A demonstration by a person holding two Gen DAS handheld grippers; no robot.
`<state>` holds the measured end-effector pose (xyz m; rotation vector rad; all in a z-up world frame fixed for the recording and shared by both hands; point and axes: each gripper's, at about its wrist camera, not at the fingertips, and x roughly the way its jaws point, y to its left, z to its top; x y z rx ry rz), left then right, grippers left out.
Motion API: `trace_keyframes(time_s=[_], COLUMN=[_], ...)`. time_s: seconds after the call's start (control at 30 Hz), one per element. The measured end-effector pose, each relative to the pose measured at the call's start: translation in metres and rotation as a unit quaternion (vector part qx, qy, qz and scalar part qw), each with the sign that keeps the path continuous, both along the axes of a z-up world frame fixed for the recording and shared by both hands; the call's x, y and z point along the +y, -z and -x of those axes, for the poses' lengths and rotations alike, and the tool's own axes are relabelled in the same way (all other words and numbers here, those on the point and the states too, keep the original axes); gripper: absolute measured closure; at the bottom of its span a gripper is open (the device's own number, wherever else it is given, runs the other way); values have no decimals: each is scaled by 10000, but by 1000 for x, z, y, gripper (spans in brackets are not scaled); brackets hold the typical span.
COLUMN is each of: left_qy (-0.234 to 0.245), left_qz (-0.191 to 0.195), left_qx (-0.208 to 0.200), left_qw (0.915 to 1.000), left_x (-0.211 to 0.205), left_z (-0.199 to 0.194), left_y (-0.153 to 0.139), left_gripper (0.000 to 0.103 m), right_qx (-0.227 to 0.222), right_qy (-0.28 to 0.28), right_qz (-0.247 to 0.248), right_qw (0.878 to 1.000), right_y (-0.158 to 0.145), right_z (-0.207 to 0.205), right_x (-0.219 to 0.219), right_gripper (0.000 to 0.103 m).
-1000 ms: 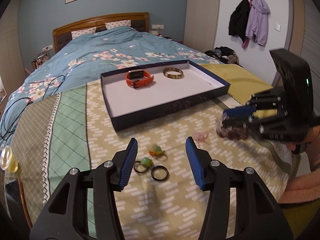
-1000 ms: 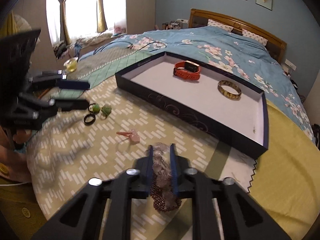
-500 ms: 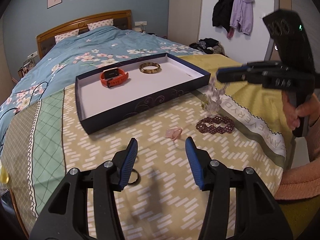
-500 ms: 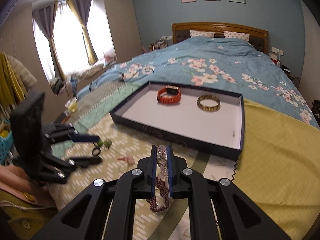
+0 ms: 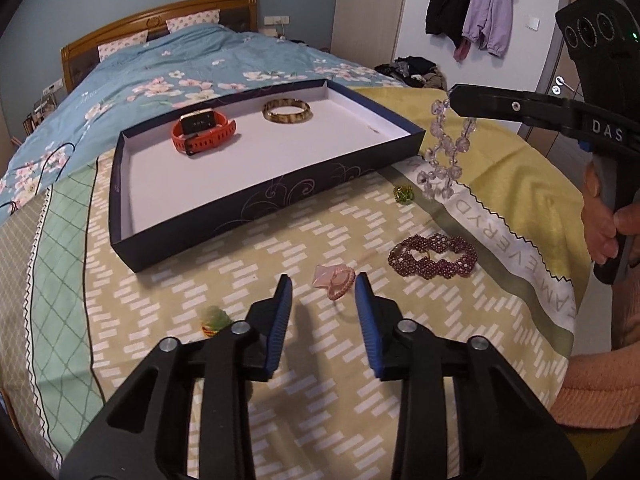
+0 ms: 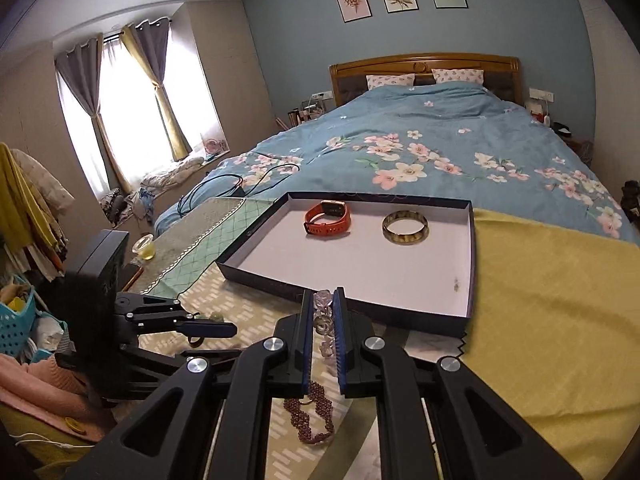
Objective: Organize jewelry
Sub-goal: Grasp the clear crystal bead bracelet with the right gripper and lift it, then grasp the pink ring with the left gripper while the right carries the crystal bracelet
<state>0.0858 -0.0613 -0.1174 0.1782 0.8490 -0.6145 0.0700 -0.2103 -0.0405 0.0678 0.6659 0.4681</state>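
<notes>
The left gripper, its jaws just narrowed but still apart and empty, frames the pink ring short of the navy tray. Beyond it, the right gripper pinches the clear bead bracelet beside the tray's corner. Likely next: carry the bracelet over the rim and let it go.

Ahead of both grippers lies a bed with a floral duvet and wooden headboard. Jackets hang far ahead-right of the left one; curtains stand far left of the right one.
</notes>
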Motion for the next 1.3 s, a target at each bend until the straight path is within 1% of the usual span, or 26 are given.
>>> trace_keyframes(time_s=[0.03,0.07,0.1,0.17,0.23,0.37,0.43,0.57,0.63,0.73,0.83,1.03,1.3], left_qy=[-6,-1,10,-6,-19,-52,-79,-87,-77,-65,-49,-111,-222], left_qz=[-6,-4,12,36,60,111,178,129,112,103,148,303,412], left_qx=[23,52,82,133,163,147,122,103,157,190,153,13,-366], left_qw=[10000,10000,10000,9999,9998,9998,9997,9998,9998,9997,9998,9995,9982], left_x=[-1,-2,-2,-2,-1,1,2,-1,-3,-6,-6,-1,7], left_z=[-1,-3,-4,-6,-7,-10,-11,-15,-19,-19,-19,-18,-24], left_y=[1,2,3,4,5,3,1,0,2,3,0,-17,-47], left_gripper=[77,83,85,94,97,97,94,93,93,98,99,99,99], right_qx=[-54,-55,-41,-65,-80,-121,-137,-135,-135,-145,-171,-243,-380], right_qy=[74,94,89,152,170,172,160,131,116,91,90,104,112], right_qz=[176,209,178,209,149,112,89,6,-7,-11,-13,-79,-105], right_qw=[9998,9997,9998,9996,9997,9997,9997,9998,9998,9999,9998,9996,9992], right_y=[2,3,4,4,4,1,0,0,0,-1,-3,-9,-19], right_z=[0,-1,-2,-3,-4,-6,-7,-8,-8,-8,-8,-12,-24], right_x=[2,2,2,0,-2,-3,-2,-2,-1,0,-1,-3,-2], right_gripper=[95,95,95,95,95,95,95,95,95,95,95,95,95])
